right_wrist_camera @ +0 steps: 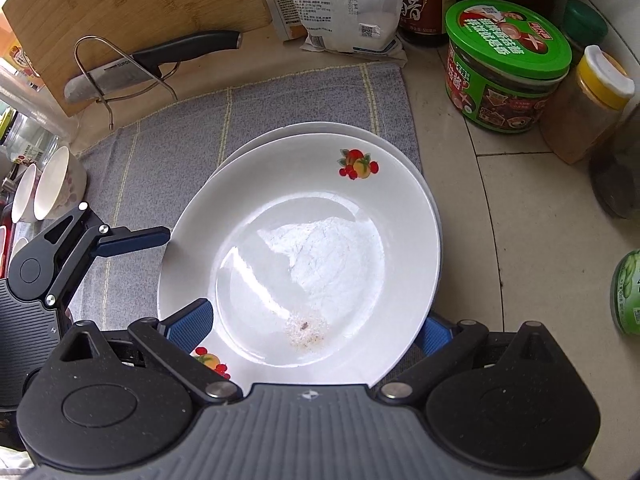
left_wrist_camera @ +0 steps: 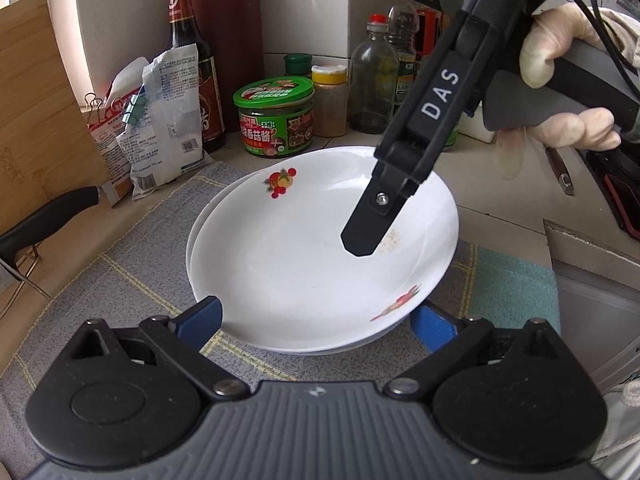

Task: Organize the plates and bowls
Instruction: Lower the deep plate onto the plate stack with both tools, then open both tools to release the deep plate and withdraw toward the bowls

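Top plate (right_wrist_camera: 304, 248): white, fruit prints on the rim, stacked on a second plate (right_wrist_camera: 304, 130) on a grey cloth (right_wrist_camera: 168, 148) on the bench (right_wrist_camera: 500, 208).
Left gripper (left_wrist_camera: 316, 316): jaws wide apart, one blue pad on each side of the plate stack's near edge, not pressing it.
Right gripper (right_wrist_camera: 316, 332): jaws apart, straddling the top plate's near rim, one finger (right_wrist_camera: 192, 320) over the inside, the other outside; no clamp visible.
Beyond the jaws: green-lidded jar (right_wrist_camera: 506, 64), yellow-capped spice jar (right_wrist_camera: 588, 104), knife (right_wrist_camera: 160, 60) on a wire stand.
Left of the right jaws: bowls (right_wrist_camera: 48, 192) on edge.
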Tool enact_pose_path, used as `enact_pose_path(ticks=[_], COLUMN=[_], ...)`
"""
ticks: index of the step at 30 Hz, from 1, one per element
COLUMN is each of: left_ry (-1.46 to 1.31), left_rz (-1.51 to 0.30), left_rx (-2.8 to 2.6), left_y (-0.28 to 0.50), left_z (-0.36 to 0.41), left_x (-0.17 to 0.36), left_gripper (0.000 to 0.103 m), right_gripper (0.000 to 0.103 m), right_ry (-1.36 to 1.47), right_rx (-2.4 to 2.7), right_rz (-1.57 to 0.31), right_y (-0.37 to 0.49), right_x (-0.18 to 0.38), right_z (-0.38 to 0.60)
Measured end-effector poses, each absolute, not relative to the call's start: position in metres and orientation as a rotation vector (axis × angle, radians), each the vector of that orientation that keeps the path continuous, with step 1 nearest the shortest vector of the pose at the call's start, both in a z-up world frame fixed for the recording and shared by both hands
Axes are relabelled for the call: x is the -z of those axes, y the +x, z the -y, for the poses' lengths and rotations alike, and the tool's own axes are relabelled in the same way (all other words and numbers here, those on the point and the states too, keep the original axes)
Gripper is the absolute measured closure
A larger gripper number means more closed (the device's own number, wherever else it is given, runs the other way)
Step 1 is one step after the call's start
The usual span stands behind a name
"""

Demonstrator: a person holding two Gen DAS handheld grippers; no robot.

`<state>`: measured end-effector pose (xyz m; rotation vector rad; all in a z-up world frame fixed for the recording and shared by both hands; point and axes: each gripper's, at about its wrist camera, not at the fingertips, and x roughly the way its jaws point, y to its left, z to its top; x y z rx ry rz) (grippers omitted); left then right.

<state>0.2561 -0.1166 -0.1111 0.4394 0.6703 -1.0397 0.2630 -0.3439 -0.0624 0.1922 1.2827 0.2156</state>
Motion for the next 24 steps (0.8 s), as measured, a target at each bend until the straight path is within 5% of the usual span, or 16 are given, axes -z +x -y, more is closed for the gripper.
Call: enact_pose_path(ticks=[14, 24], left_ry=[0.414, 0.231], left_rz=[-0.666, -0.594], left_rx=[0.996, 0.862], left_y=[0.254, 0.255], left_z=[0.112, 0.071], left_x=[0.113, 0.097], left_gripper=[0.003, 0.001], right_gripper=[0.0, 0.0], right_ry=[0.149, 0.036], right_rx=[-0.172, -0.125], right_rz=[-1.283, -1.08], right_y=[0.255, 0.229], right_x=[0.065, 0.057], right_z=[0.344, 0.329])
